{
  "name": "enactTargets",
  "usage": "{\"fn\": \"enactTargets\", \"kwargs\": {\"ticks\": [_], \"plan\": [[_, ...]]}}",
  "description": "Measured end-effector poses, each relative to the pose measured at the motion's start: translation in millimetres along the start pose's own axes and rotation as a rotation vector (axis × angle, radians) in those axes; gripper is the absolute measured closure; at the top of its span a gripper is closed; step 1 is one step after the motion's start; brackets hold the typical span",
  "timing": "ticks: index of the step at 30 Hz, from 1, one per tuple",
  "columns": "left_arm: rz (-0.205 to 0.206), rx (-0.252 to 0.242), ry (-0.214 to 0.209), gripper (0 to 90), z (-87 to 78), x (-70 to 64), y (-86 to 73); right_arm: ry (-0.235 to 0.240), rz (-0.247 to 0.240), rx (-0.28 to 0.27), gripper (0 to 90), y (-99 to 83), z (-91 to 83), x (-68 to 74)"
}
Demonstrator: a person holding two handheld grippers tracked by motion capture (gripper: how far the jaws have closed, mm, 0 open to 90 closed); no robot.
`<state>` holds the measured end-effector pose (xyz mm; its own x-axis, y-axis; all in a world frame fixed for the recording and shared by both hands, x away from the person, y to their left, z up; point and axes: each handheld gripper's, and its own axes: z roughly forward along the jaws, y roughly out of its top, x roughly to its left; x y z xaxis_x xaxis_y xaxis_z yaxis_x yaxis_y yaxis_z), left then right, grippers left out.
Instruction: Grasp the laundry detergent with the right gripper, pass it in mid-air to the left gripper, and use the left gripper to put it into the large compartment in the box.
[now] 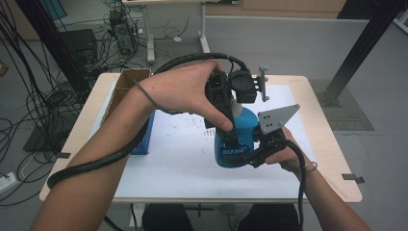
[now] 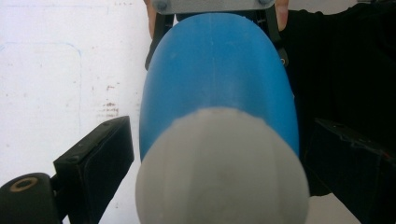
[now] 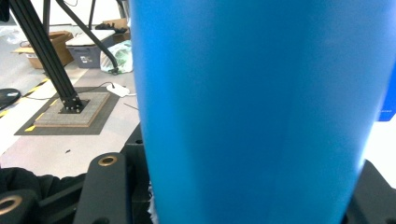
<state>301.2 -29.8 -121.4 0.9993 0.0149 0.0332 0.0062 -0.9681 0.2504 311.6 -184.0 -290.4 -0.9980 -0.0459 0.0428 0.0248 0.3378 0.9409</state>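
The right gripper (image 1: 250, 156) is clamped on the blue bottle's (image 1: 235, 139) body, near the bench's (image 1: 332, 144) front edge. The left gripper (image 1: 230, 126) straddles its white cap (image 2: 222, 168) from above, jaws apart.

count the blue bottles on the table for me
1. The blue bottle stands near the middle of the white sheet, with the right gripper around its body and the left gripper at its top. A box at the table's left could hide others.
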Motion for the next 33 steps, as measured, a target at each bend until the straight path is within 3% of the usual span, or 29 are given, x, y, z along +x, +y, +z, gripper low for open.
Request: {"fn": "enactTargets", "kwargs": {"ticks": [33], "plan": [[-0.002,-0.005,0.002,8.3,-1.3,0.7,-0.2,-0.005,-0.001,-0.004,41.1,-0.3,-1.6,0.2]]}}
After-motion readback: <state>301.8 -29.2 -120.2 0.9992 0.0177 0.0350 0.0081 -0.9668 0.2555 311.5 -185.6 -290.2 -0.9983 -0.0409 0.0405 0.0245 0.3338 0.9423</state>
